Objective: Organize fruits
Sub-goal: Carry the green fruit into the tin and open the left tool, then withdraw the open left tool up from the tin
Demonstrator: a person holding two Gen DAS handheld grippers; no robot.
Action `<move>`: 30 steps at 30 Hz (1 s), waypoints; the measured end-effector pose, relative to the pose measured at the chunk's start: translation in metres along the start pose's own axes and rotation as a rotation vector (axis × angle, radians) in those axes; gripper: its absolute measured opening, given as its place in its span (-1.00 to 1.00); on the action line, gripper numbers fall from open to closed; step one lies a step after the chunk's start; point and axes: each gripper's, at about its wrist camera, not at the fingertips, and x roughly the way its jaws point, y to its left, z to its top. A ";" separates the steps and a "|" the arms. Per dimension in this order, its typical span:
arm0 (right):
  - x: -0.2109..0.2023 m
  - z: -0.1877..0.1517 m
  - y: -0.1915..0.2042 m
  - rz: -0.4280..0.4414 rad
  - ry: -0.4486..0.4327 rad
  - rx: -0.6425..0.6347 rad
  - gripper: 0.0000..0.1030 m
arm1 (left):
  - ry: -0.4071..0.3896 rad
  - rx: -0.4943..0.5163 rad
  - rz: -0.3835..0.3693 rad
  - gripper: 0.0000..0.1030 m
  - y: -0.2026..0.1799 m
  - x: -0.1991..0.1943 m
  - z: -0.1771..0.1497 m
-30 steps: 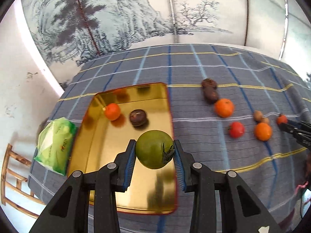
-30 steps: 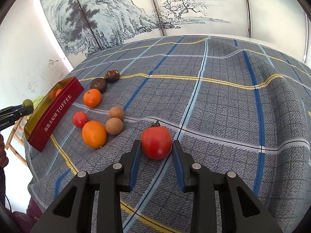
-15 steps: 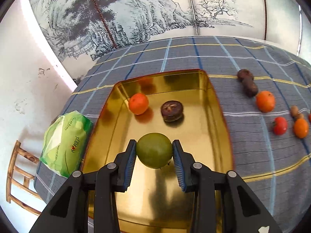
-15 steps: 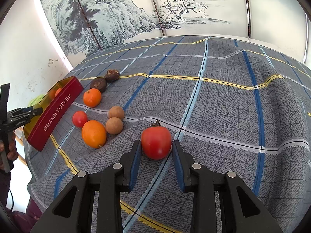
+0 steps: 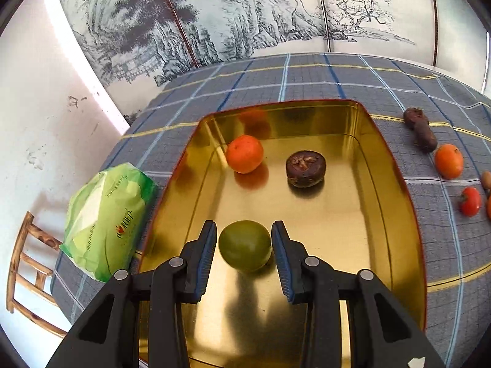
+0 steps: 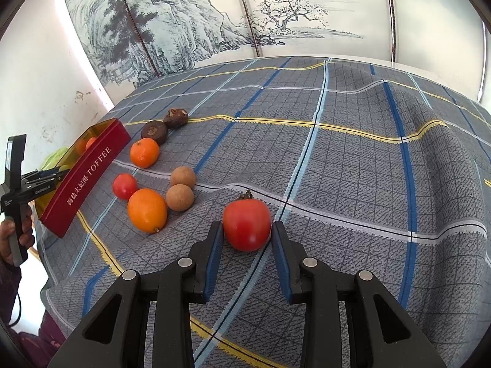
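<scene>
Fruits split between two spots: some in the gold tin (image 5: 396,184), the rest loose on the plaid tablecloth (image 6: 337,168). My left gripper (image 5: 244,247) is clamped on a green fruit (image 5: 245,244), both blue pads touching its sides, and the fruit sits low over the near part of the tin floor, its shadow right beneath it; can't tell if it touches the metal. Farther in the tin: a small orange fruit (image 5: 244,153) at far left and a dark brown round one (image 5: 305,168) just right of it, apart from each other. Green plastic packet (image 5: 104,217) lies left of the tin, touching its outer wall or nearly so. Wooden chair frame (image 5: 23,263) shows past the table edge at far left.

My right gripper (image 6: 247,236) is closed on a red tomato (image 6: 246,224) with a dried stem, pads against both sides, tomato resting on the cloth. To its left, a cluster: big orange (image 6: 147,210) nearest, a small red tomato (image 6: 124,185) just beyond it, two tan round fruits (image 6: 181,190) touching each other on the right of those. Farther back, a mandarin (image 6: 144,152), then two dark brown fruits (image 6: 164,125) side by side. In the right wrist view the tin shows its red side wall lettered TOFFEE, at far left, with my left gripper reaching over it and my hand (image 6: 15,230) wrapped around its handle. Cloth is rumpled into ridges on the right. Painted landscape screen (image 6: 245,15) stands behind the table.
</scene>
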 end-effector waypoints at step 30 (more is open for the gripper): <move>0.000 0.000 0.002 -0.002 0.001 -0.003 -0.35 | -0.051 0.002 0.024 -0.27 0.003 0.000 0.009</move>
